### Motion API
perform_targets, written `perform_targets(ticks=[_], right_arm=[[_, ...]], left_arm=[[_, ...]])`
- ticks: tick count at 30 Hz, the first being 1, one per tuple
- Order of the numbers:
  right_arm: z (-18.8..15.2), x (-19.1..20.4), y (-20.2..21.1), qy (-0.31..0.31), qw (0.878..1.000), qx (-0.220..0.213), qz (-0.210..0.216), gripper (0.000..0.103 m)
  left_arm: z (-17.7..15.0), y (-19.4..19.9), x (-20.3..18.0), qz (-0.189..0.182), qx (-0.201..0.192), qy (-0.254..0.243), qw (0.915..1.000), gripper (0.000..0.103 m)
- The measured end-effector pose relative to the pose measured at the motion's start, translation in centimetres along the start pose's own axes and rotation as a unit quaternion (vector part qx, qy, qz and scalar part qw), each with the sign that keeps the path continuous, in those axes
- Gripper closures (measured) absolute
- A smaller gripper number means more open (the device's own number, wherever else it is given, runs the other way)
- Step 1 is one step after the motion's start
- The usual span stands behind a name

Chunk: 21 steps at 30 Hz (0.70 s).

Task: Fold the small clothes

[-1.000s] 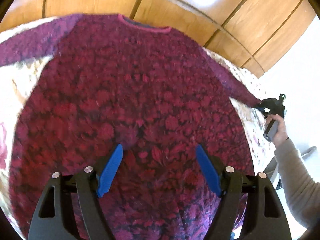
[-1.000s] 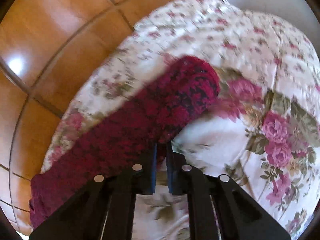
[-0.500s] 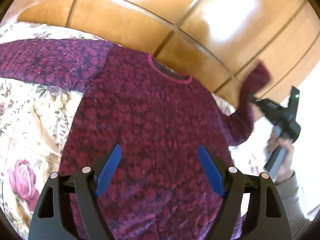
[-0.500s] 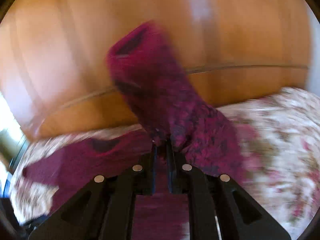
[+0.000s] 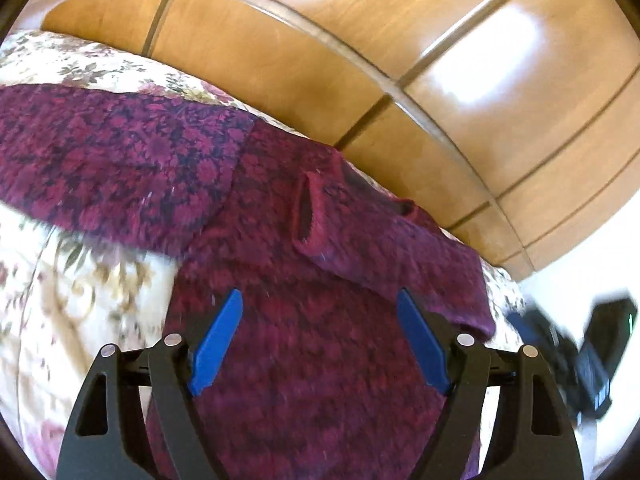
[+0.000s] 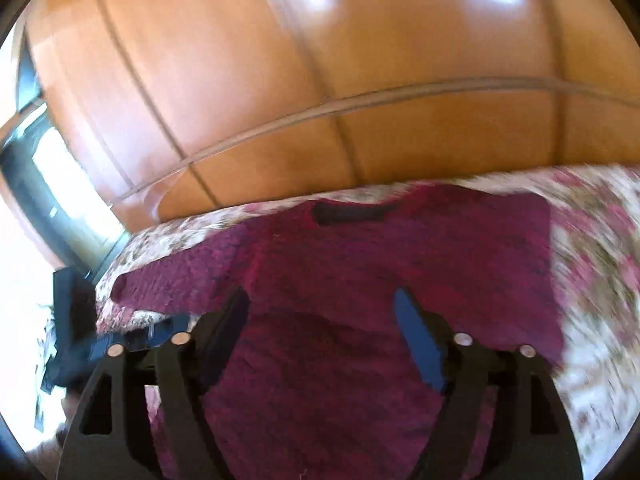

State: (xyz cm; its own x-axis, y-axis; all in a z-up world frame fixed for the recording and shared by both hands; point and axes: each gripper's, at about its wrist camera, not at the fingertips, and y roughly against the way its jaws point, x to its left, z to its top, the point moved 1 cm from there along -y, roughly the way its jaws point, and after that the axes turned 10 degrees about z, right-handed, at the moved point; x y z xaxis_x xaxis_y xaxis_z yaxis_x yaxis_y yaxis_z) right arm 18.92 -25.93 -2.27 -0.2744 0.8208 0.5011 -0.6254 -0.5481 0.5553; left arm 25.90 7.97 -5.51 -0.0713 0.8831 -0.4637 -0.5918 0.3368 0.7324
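On the floral bedspread (image 5: pixel 60 264), the burgundy patterned knit sweater (image 5: pixel 320 360) lies flat; its left sleeve (image 5: pixel 100 160) is unfolded. Left tool (image 5: pixel 320 336) gapes, empty. Right sleeve (image 5: pixel 392 248) seems folded across. Right tool (image 6: pixel 322 332), apart, should clear sideways without snagging knit.

sweater (image 5: pixel 320 320): fuzzy knit cloth | bedspread (image 5: pixel 80 280): soft printed cloth | wardrobe (image 5: pixel 440 80): glossy smooth wood

Left claw (image 5: pixel 320 336) spread wide and empty, right claw (image 6: pixel 320 334) likewise agape
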Motion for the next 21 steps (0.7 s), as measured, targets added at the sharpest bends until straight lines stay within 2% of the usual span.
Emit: perform_targets(ticks=[4, 5, 6, 8, 10, 12, 17, 21], right_arm=[[-2.1, -5.4, 4.3, -0.061, 0.996, -0.013, -0.056, 0.026], [-2.4, -6.4, 5.0, -0.074, 0.995, -0.017, -0.064, 0.026], [-2.7, -7.8, 5.7, -0.092, 0.993, -0.022, -0.074, 0.025], [-2.7, -9.4, 6.5, -0.112, 0.990, -0.029, -0.082, 0.025], [-2.2, -10.4, 6.6, -0.121, 0.989, -0.037, -0.083, 0.025], [-1.4, -10.6, 5.9, -0.120, 0.989, -0.043, -0.077, 0.025], [1.1, -9.2, 2.1, -0.096, 0.993, -0.033, -0.058, 0.028], [1.8, -8.1, -3.6, -0.057, 0.995, 0.006, -0.086, 0.033]], left_arm=[[2.1, -3.3, -0.2, 0.010, 0.020, 0.007, 0.9997, 0.026], [2.6, -4.3, -0.4, 0.015, 0.023, 0.011, 0.9996, 0.027], [3.0, -5.2, -0.6, 0.014, 0.028, 0.011, 0.9995, 0.033], [3.5, -6.9, -1.2, 0.020, 0.042, 0.008, 0.9989, 0.047], [3.7, -8.2, -1.9, 0.026, 0.056, -0.004, 0.9981, 0.083], [4.1, -8.1, -2.1, 0.034, 0.043, -0.007, 0.9985, 0.096], [4.3, -3.9, -0.8, 0.040, -0.012, 0.004, 0.9991, 0.098], [4.0, -1.9, 0.5, 0.068, -0.036, -0.002, 0.9971, 0.098]])
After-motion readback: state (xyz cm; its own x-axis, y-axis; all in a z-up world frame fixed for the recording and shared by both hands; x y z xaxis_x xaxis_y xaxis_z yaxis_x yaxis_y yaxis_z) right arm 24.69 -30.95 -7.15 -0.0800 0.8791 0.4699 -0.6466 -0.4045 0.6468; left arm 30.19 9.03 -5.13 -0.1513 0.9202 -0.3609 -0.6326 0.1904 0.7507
